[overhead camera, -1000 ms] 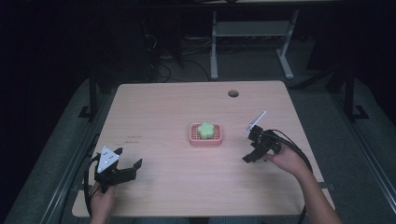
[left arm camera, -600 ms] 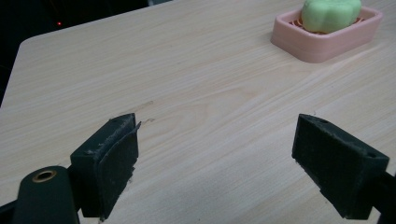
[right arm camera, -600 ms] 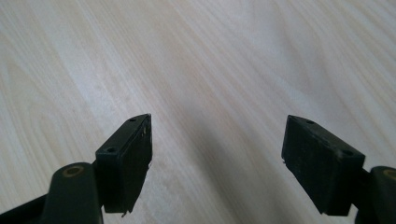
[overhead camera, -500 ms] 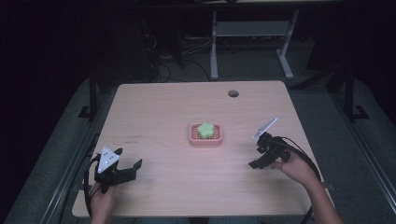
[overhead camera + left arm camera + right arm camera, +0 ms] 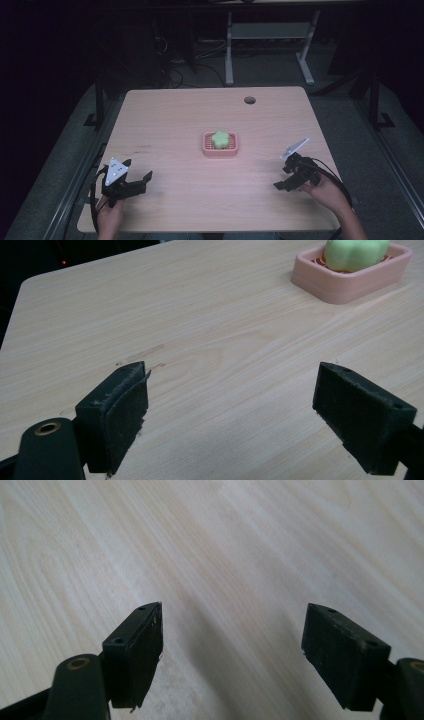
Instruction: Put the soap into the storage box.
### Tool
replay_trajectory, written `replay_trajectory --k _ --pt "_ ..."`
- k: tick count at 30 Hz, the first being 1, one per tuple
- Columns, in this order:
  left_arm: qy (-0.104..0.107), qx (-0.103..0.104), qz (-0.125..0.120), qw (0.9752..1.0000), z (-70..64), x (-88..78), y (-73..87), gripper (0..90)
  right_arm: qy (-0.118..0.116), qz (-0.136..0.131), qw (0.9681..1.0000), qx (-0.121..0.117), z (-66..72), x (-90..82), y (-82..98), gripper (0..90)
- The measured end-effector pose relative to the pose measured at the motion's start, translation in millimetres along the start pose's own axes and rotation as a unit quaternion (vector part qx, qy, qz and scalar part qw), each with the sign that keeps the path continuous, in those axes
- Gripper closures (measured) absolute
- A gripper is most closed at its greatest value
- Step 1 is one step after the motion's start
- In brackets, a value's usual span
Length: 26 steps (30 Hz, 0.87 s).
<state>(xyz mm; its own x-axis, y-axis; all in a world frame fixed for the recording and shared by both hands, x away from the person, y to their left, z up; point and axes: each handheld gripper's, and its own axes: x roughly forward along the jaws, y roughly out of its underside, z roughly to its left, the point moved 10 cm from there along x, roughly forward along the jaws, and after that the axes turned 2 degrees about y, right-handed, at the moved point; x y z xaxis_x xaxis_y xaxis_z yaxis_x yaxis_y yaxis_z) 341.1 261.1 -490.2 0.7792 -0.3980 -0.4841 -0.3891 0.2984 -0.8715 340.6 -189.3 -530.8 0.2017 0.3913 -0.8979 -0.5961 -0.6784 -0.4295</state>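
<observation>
left gripper agape | right gripper agape | tray between

Table mostly bare wood; 1 obstacle at centre: pink tray holding green block. Left gripper and right gripper, jaws spread, sit near front corners, well apart from tray. Small hole near far edge.

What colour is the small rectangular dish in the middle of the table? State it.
Pink; the small rectangular dish shows best in the left gripper view.
</observation>
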Motion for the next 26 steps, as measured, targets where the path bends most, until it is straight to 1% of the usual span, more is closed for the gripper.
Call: replay_trajectory --k 5,6,10,12,16,18,19,20,21,22,24,26 --pt "0.000 0.003 0.003 1.0000 -1.0 0.1 0.6 14.3 -0.001 -0.010 0.9999 0.007 1.4 -0.7 12.2 24.3" --pt "0.000 0.003 0.002 1.0000 -1.1 0.2 0.6 14.3 -0.002 -0.013 0.9998 0.012 2.2 -1.6 14.7 24.3" --pt "0.000 0.001 0.004 1.0000 -2.0 1.1 1.8 14.3 -0.002 -0.022 0.9996 0.018 3.8 -3.6 22.8 24.3" --pt "0.001 0.002 0.005 1.0000 -2.6 2.0 2.0 14.3 0.001 -0.023 0.9995 0.021 4.3 -4.7 27.4 24.2" --pt "0.005 0.005 0.006 1.0000 -5.5 3.7 2.0 14.2 0.003 -0.039 0.9988 0.031 7.9 -9.0 34.1 24.3" --pt "0.006 0.008 0.011 0.9999 -6.9 4.3 2.7 14.3 0.006 -0.045 0.9985 0.030 9.6 -10.8 37.4 24.2" --pt "0.007 0.009 0.009 0.9999 -7.3 4.7 2.4 14.3 0.008 -0.047 0.9983 0.034 11.3 -12.1 39.0 24.3" --pt "0.008 0.009 0.009 0.9999 -7.5 4.5 2.4 14.3 0.010 -0.049 0.9982 0.032 12.4 -13.3 40.2 24.2" --pt "0.008 0.009 0.008 0.9999 -7.5 4.5 2.3 14.3 0.013 -0.056 0.9980 0.027 13.2 -14.5 40.4 24.3" --pt "0.008 0.009 0.009 0.9999 -7.3 4.6 2.3 14.3 0.015 -0.061 0.9975 0.032 15.3 -16.7 41.0 24.2" --pt "0.006 0.007 0.009 0.9999 -6.4 4.5 2.4 14.3 0.019 -0.075 0.9965 0.032 18.1 -20.5 41.5 24.2" --pt "0.008 0.010 0.008 0.9999 -6.2 4.8 2.2 14.3 0.024 -0.091 0.9949 0.037 21.5 -24.2 42.9 24.2"
